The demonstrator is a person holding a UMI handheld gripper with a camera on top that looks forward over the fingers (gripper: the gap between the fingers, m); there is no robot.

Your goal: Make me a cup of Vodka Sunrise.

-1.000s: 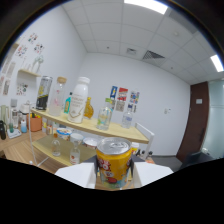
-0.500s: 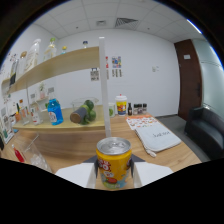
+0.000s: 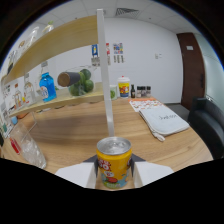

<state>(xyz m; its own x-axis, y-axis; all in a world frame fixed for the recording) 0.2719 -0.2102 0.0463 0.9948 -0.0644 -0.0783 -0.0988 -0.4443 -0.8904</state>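
A yellow drink can [image 3: 114, 162] with a silver top and a cartoon label stands upright between my gripper's [image 3: 114, 172] two pale fingers [image 3: 75, 175], which press on its sides. It is held above a wooden table [image 3: 85, 127]. A clear glass [image 3: 27, 147] with something red in it stands just ahead of the left finger. Further along, under a wooden shelf, I see a blue bottle [image 3: 47, 86] and a jar of green limes [image 3: 80, 82].
A thin white post [image 3: 106, 75] rises from the table straight beyond the can. A folded white cloth bag [image 3: 162, 121] and a printed sheet [image 3: 145, 105] lie to the right. Small bottles and a yellow-lidded jar [image 3: 124, 86] stand by the far wall. A dark chair [image 3: 207, 125] is at right.
The view has swung from the shelves toward the table and come closer to it. The can stays held between the fingers. The white post now stands directly ahead.
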